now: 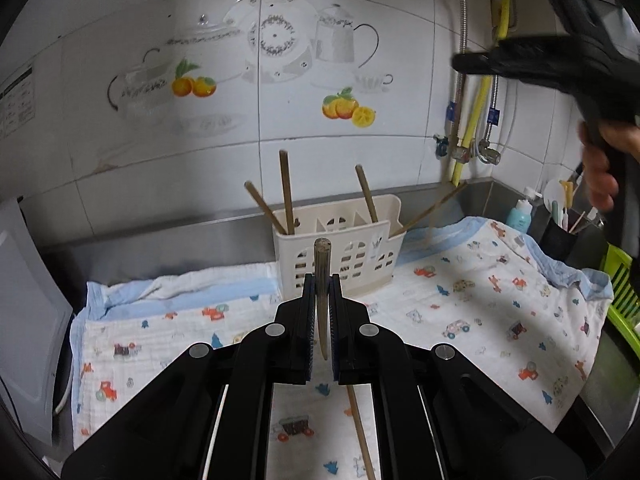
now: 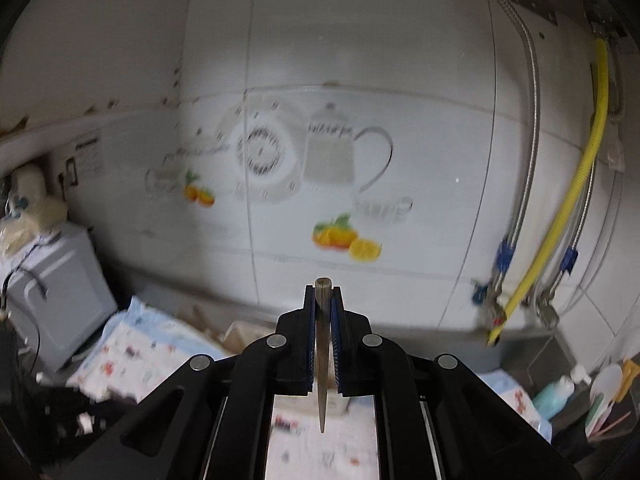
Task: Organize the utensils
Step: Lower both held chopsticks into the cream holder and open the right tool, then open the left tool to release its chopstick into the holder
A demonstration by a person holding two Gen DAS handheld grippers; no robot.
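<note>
My left gripper (image 1: 321, 280) is shut on a brown chopstick (image 1: 322, 264), its blunt end toward the cream utensil holder (image 1: 340, 252) just ahead on the printed cloth (image 1: 480, 300). Several chopsticks (image 1: 286, 192) stand in the holder. Another chopstick (image 1: 360, 432) lies on the cloth under my left gripper. My right gripper (image 2: 323, 292) is shut on a second chopstick (image 2: 322, 360), held high and facing the tiled wall. Its body (image 1: 560, 60) shows at the upper right of the left wrist view. The holder is blurred and mostly hidden in the right wrist view.
A grey appliance (image 1: 28, 300) stands at the left. Yellow hose (image 1: 476, 120) and metal pipes run down the wall at the right. A dark cup of utensils (image 1: 560, 232), a blue bottle (image 1: 520, 212) and a green rack (image 1: 620, 288) sit at the far right.
</note>
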